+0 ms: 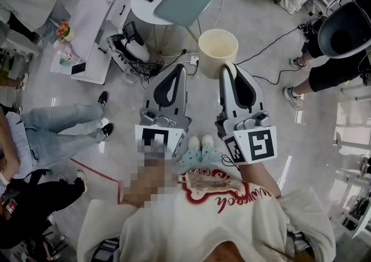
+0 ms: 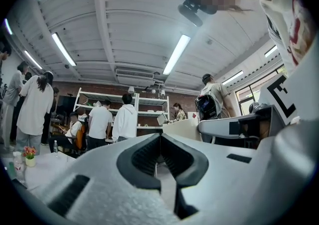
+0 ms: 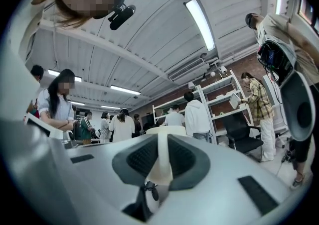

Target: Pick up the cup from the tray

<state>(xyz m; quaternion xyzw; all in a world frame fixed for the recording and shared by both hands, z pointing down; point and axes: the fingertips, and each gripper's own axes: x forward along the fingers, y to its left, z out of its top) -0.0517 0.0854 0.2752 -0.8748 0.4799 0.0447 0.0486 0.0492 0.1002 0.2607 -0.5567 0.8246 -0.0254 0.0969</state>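
A cream cup hangs in the air over the floor, well clear of the teal tray that lies on the round white table. My right gripper is shut on the cup's near wall. In the right gripper view that wall shows as a cream strip pinched between the black pads of the right gripper. My left gripper is beside the cup on its left, apart from it, jaws closed with nothing between them. In the left gripper view the left gripper points level into the room, with the cup off to its right.
A long white table with flowers and bottles stands at the left. Cables and gear lie on the floor below the round table. A seated person's legs stretch in from the left; another person stands at the right.
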